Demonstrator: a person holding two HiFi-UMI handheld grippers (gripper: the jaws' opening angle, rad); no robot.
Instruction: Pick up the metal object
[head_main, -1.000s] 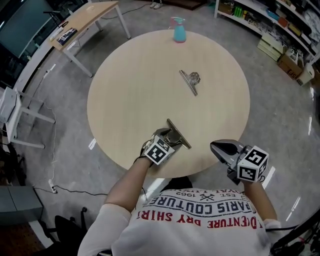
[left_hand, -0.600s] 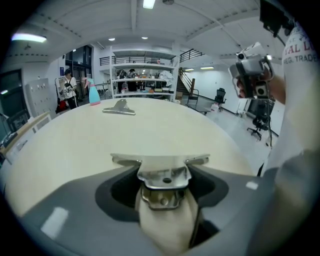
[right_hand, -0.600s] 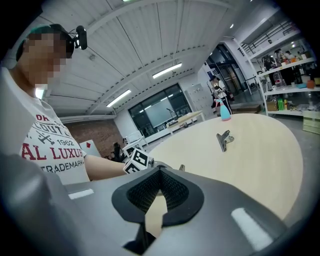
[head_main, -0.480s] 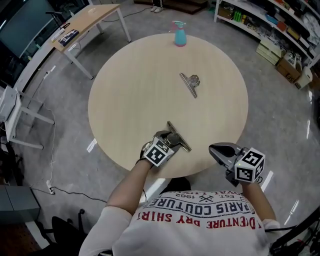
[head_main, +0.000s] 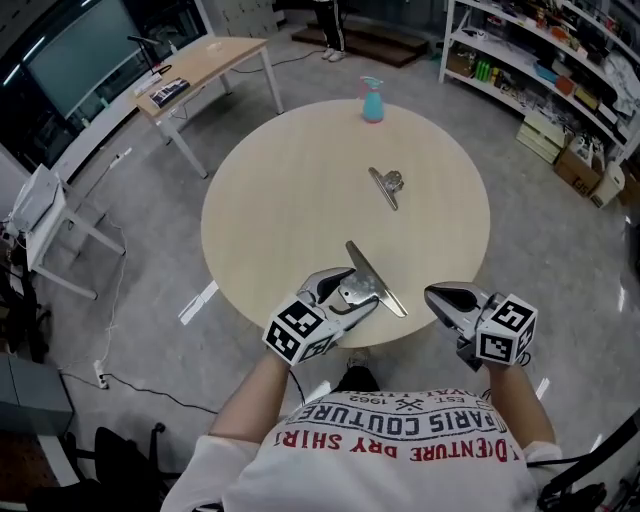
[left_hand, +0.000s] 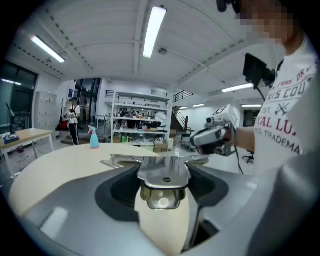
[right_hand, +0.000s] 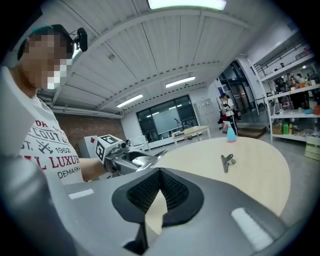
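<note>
A shiny metal clip (head_main: 375, 282) with a long flat bar is up off the round beige table (head_main: 290, 200), above its near edge, and my left gripper (head_main: 345, 292) is shut on it. In the left gripper view the clip (left_hand: 164, 176) sits clamped between the jaws of that gripper (left_hand: 164, 165). A second metal clip (head_main: 388, 186) lies on the table further back, seen too in the right gripper view (right_hand: 227, 161). My right gripper (head_main: 450, 300) hangs off the table's near right edge, shut and empty; its jaws (right_hand: 160, 172) meet at the tips.
A teal spray bottle (head_main: 372, 100) stands at the table's far edge. A wooden desk (head_main: 200, 65) is at the back left, shelves (head_main: 540, 60) with boxes at the back right. Grey floor surrounds the table.
My left gripper has risen from the table with the near clip in its jaws, and the clip now hangs above the near edge. The right gripper has hardly moved.
</note>
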